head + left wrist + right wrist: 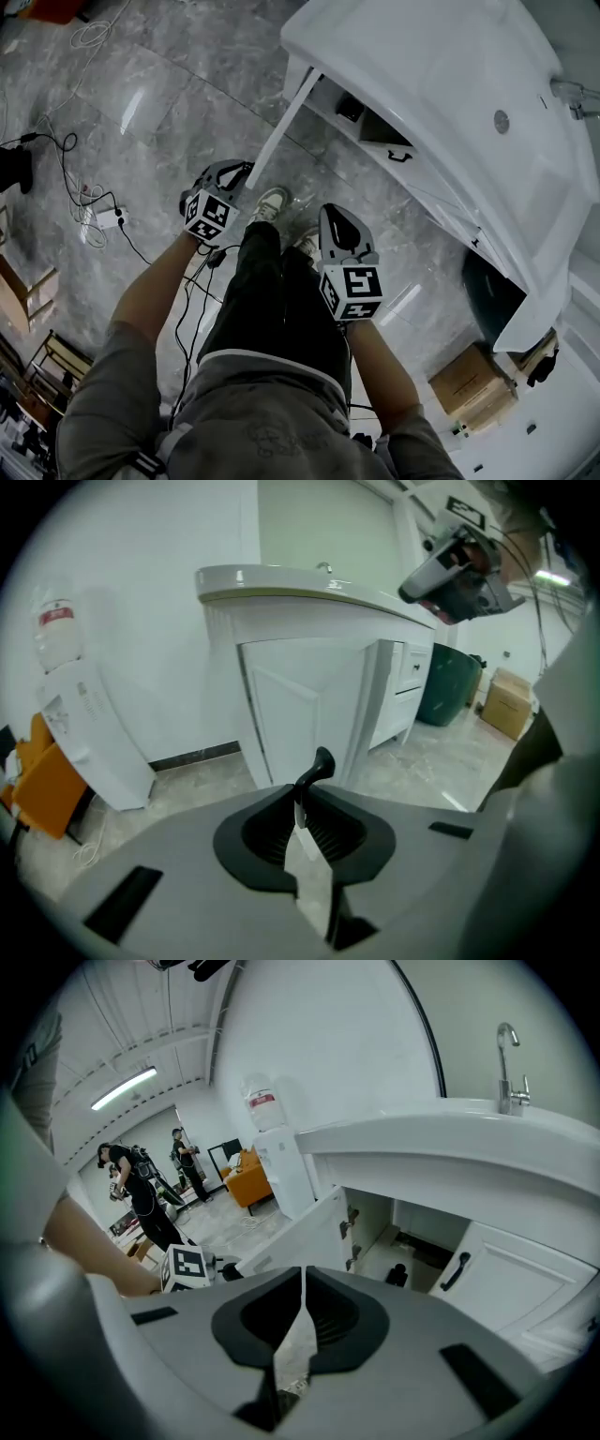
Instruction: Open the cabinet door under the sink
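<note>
The white cabinet door point(281, 127) under the sink point(422, 56) stands swung open, edge-on in the head view. My left gripper point(234, 173) is at its outer edge. In the left gripper view the jaws point(302, 799) are shut on the door's black handle point(319, 766), which sticks up between them in front of the door panel point(291, 705). My right gripper point(339, 217) hangs apart from the cabinet, over the floor. Its jaws point(302, 1279) are shut with nothing in them. From there I see the open door point(300, 1227) and the cabinet's inside.
A second door with a black handle point(455, 1271) stays closed beside the opening, and a dark object point(397, 1274) stands inside. Cables point(84, 197) lie on the floor at left. A cardboard box point(473, 384) and a dark bin point(487, 295) stand at right. A water dispenser point(84, 733) leans left of the vanity.
</note>
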The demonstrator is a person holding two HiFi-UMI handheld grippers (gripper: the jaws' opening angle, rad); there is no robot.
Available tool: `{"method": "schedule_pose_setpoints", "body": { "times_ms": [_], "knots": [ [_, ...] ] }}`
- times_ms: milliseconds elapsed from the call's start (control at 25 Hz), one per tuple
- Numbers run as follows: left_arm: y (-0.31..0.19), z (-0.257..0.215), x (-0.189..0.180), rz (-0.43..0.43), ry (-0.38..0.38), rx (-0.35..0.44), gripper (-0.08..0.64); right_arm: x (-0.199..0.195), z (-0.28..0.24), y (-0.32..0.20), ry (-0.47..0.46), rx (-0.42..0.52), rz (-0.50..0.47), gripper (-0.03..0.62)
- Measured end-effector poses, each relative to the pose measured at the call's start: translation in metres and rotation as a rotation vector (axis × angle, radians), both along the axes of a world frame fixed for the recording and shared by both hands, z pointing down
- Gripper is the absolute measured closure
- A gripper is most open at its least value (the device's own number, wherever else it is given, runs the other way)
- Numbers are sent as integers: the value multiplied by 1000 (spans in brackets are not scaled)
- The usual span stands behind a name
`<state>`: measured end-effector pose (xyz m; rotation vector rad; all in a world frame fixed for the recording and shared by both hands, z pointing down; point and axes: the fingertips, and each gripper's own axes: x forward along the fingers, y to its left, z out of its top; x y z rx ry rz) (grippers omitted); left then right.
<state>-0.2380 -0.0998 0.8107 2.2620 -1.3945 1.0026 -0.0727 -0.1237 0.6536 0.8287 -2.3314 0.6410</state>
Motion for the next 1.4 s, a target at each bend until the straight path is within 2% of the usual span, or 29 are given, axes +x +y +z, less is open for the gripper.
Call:
{"method": "schedule_pose_setpoints", "body": {
  "times_ms": [120, 200, 280, 640, 800, 960, 1240, 1400],
  "knots": [
    [2, -1, -33, -112, -66, 1, 518, -16, -3, 6, -1, -14, -42, 557],
    [10, 0, -40, -120, -106, -21, 517, -23, -7, 8, -1, -14, -63, 557],
    [18, -1, -39, -108, -110, -45, 517, -27, -13, 8, -1, -8, -74, 557],
    [20, -27, -39, -169, -44, -67, 517, -18, -31, -5, 17, 18, -61, 557],
    [28, -50, -42, -273, 27, -73, 517, -13, -43, -8, 18, 25, -61, 557],
    [35, -78, -39, -326, 54, -43, 518, -7, -60, -11, 26, 51, -83, 557],
    [28, -139, -19, -298, 115, -15, 519, 8, -117, -30, -23, 134, -60, 557],
    [11, -181, -12, -285, 126, 34, 525, 22, -155, -45, -55, 196, -31, 557]
  ]
}}
